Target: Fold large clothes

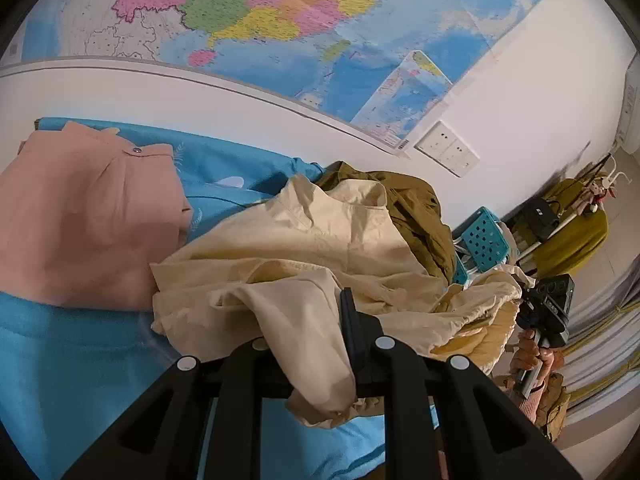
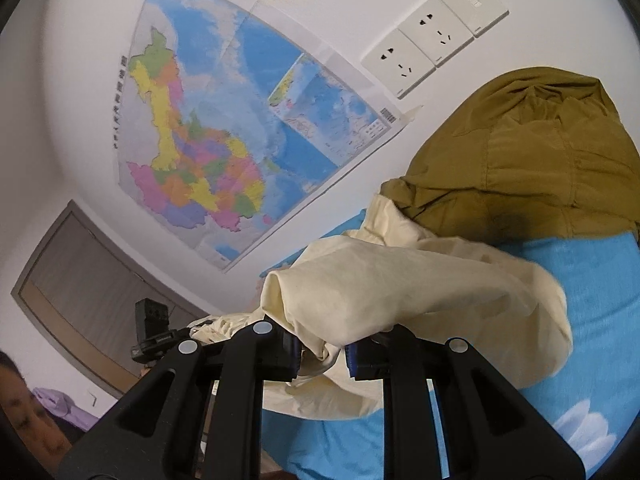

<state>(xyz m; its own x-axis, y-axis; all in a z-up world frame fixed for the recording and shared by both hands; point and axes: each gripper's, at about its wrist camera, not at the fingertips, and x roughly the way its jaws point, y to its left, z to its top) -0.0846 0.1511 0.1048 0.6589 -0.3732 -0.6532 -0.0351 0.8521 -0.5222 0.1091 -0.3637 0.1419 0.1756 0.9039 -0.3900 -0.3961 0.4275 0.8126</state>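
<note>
A crumpled cream garment (image 1: 304, 248) lies across the blue bed cover (image 1: 72, 364). My left gripper (image 1: 316, 352) is shut on a fold of it, the cloth draping over the fingers. In the right wrist view the same cream garment (image 2: 420, 280) bunches up in front, and my right gripper (image 2: 320, 356) is shut on another part of it. The right gripper (image 1: 548, 304), with a hand under it, also shows at the right of the left wrist view.
A folded pink garment (image 1: 84, 220) lies at the left on the cover. An olive garment (image 1: 416, 208) (image 2: 528, 160) is heaped behind the cream one, by the wall with a map (image 2: 224, 128) and sockets (image 2: 432, 40). A teal perforated basket (image 1: 486, 244) stands beyond the bed.
</note>
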